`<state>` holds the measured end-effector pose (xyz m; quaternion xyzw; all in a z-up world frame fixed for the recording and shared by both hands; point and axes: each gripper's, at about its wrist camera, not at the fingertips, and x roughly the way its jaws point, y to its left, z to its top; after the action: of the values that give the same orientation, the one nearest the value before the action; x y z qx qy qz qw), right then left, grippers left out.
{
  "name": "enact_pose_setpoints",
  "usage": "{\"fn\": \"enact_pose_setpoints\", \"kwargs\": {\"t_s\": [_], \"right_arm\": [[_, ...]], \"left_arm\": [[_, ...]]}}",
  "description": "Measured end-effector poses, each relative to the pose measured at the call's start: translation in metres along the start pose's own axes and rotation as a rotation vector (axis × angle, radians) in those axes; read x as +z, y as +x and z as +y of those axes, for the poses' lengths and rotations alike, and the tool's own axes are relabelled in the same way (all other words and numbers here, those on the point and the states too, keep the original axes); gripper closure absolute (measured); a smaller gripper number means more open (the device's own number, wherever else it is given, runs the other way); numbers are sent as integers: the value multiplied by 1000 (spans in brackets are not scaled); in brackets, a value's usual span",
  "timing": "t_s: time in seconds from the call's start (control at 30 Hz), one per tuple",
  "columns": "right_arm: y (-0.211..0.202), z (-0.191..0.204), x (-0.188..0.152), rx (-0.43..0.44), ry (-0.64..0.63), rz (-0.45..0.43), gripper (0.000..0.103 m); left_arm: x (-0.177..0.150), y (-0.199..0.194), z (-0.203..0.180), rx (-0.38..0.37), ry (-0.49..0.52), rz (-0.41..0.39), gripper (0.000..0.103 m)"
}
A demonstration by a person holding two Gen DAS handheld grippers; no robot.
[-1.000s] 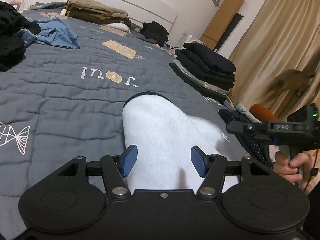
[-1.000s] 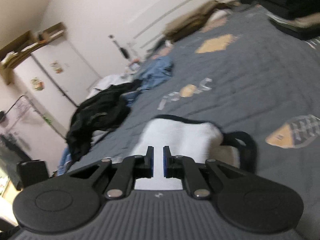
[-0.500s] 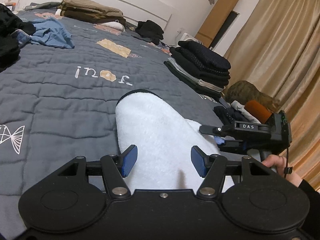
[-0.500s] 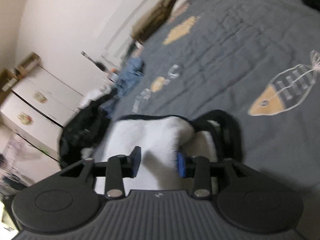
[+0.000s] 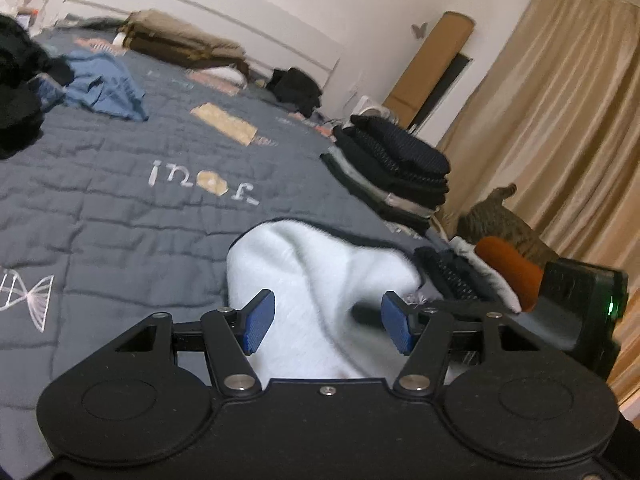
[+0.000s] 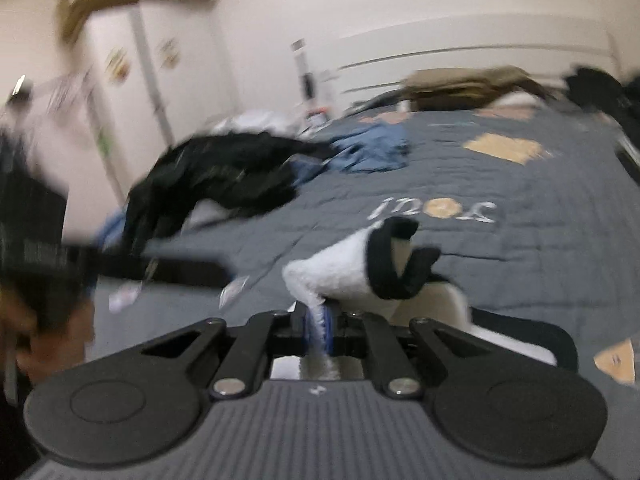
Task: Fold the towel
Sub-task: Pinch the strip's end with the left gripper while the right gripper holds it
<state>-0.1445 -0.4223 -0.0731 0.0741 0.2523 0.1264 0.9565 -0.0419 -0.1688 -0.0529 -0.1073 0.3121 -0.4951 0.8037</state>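
Only the right wrist view shows the right tool (image 6: 316,326) clenched on the white towel (image 6: 340,272), lifting its corner off the bed (image 6: 540,240). The left tool (image 5: 327,322) hangs released above the towel near the bed's right edge.

Stitched pale lettering on the grey quilted bedspread (image 5: 120,216), seen upside down from both wrist cameras and reading roughly "jour", its "o" a tan patch; any other marking, the wardrobe door stickers (image 6: 120,65) included, too blurred to read.
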Motion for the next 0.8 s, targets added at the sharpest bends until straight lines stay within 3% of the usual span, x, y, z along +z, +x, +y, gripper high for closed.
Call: {"fn": "enact_pose_setpoints", "kwargs": {"t_s": [0.1, 0.23, 0.4, 0.43, 0.47, 0.53, 0.67, 0.8], "right_arm": [[8, 21, -6, -9, -114, 45, 96], [12, 35, -12, -11, -177, 74, 96], [10, 41, -13, -19, -220, 92, 95], [10, 42, -13, -18, -227, 96, 95], [10, 43, -14, -17, -234, 101, 95], [10, 45, -14, -15, -248, 109, 92], [5, 35, -9, 20, -218, 158, 92], [-20, -4, 7, 99, -28, 128, 92]], "left_arm": [[-2, 3, -8, 1, 56, 0, 47], [-11, 13, -16, 36, 142, 23, 49], [-19, 23, -20, 22, 177, 52, 49], [-20, 25, -20, 18, 180, 52, 53], [-20, 26, -20, 16, 186, 50, 68], [-20, 29, -16, 13, 165, 50, 88], [-18, 25, -5, 37, 118, 36, 92], [-13, 20, 3, 54, 74, 30, 92]]}}
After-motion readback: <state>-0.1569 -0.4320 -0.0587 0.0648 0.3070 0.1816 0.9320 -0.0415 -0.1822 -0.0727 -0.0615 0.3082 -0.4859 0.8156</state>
